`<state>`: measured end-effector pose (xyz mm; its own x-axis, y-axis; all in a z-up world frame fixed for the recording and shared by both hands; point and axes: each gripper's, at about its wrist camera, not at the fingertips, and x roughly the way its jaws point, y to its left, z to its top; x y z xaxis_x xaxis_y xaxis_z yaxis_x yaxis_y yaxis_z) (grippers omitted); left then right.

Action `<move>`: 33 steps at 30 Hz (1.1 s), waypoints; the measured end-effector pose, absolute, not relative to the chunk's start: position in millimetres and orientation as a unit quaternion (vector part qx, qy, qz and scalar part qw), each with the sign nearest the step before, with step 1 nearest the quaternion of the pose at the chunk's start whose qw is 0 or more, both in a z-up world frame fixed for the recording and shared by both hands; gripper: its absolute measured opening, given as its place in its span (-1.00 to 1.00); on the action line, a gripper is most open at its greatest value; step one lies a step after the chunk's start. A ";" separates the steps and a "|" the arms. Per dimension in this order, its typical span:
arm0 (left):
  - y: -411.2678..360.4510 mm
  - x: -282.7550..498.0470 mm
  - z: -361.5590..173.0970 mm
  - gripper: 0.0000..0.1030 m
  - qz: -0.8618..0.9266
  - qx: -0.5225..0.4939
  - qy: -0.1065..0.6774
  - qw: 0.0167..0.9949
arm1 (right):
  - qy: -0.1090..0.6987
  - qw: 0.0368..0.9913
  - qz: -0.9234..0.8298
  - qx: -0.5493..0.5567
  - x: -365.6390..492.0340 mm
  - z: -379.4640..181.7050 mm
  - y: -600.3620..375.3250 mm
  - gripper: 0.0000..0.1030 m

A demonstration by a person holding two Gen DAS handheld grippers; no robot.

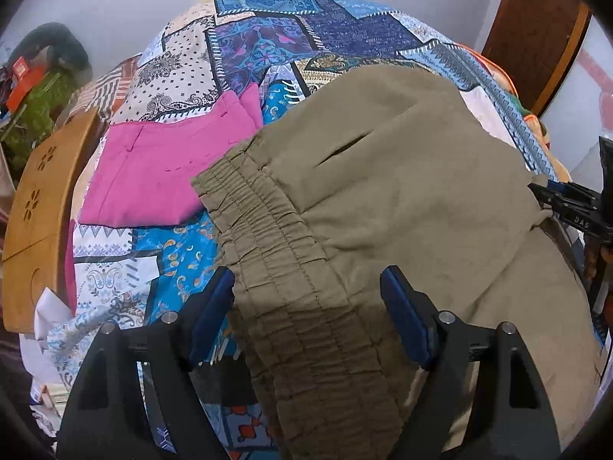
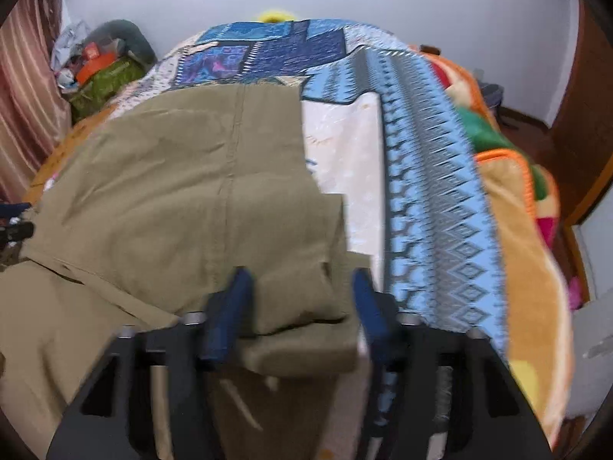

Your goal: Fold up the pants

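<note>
A: Where are the olive-khaki cotton pants with the gathered elastic waistband [image 1: 383, 199]?

B: Spread on the blue-and-white patchwork-print bedsheet [image 1: 268, 38]. The waistband runs toward the left wrist camera, and a slit pocket shows farther up the cloth.

A: And the left black gripper with blue finger pads [image 1: 306, 306]?

B: Its 2 fingers [image 1: 214, 314] stand wide apart, straddling the waistband with nothing pinched between them.

A: The right black gripper with blue pads [image 2: 302, 306]?

B: Also spread wide, 1 finger [image 2: 226, 314] on each side of a folded edge of the pants, at the pants' side away from the waistband. The view is blurred, so I cannot tell whether the pads touch the cloth.

A: Anything else beside the pants?

B: A folded magenta garment [image 1: 161, 176] lies on the sheet just left of the waistband, and a light wooden board with flower cut-outs [image 1: 38, 207] sits beyond that. On the pants' far side a bright orange-edged fleece blanket [image 2: 513, 207] lies beside the sheet
</note>
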<state>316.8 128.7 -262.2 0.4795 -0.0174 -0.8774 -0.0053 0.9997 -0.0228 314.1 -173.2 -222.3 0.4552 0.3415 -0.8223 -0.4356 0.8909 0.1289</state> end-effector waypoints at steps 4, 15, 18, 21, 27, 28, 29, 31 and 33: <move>125.3 315.9 -258.9 0.17 0.027 0.037 0.495 0.868 | 0.462 0.854 0.230 -0.071 311.7 -222.4 -166.2 -0.71; 141.5 316.2 -266.2 0.25 0.046 0.025 0.492 0.869 | 0.447 0.862 0.208 -0.120 305.7 -223.5 -164.2 -0.80; 148.6 314.6 -267.3 0.39 0.046 -0.002 0.490 0.871 | 0.459 0.856 0.195 -0.137 304.9 -230.0 -156.1 -0.79; 154.4 311.3 -262.3 0.42 0.035 -0.033 0.500 0.865 | 0.466 0.852 0.184 -0.154 307.0 -226.8 -151.4 -0.76; 159.0 303.8 -231.5 0.54 0.031 -0.032 0.489 0.871 | 0.490 0.847 0.158 -0.134 314.1 -200.0 -167.9 -0.05; 159.6 304.0 -224.9 0.61 0.036 -0.022 0.480 0.876 | 0.481 0.854 0.151 -0.130 313.6 -191.7 -170.9 0.11; 160.4 305.1 -220.1 0.64 0.041 -0.015 0.473 0.880 | 0.469 0.861 0.150 -0.126 312.4 -184.1 -172.0 0.16; 164.9 310.4 -211.4 0.72 0.051 -0.009 0.460 0.887 | 0.443 0.875 0.149 -0.123 313.0 -166.3 -173.0 0.21; 171.2 317.8 -207.1 0.74 0.054 -0.011 0.453 0.890 | 0.427 0.882 0.154 -0.123 317.7 -152.1 -169.0 0.26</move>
<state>317.8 171.2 -207.1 0.5841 0.0865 -0.8070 -0.1070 0.9938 0.0291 317.7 -169.0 -152.1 0.5876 0.1657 -0.7920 -0.3761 0.9226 -0.0861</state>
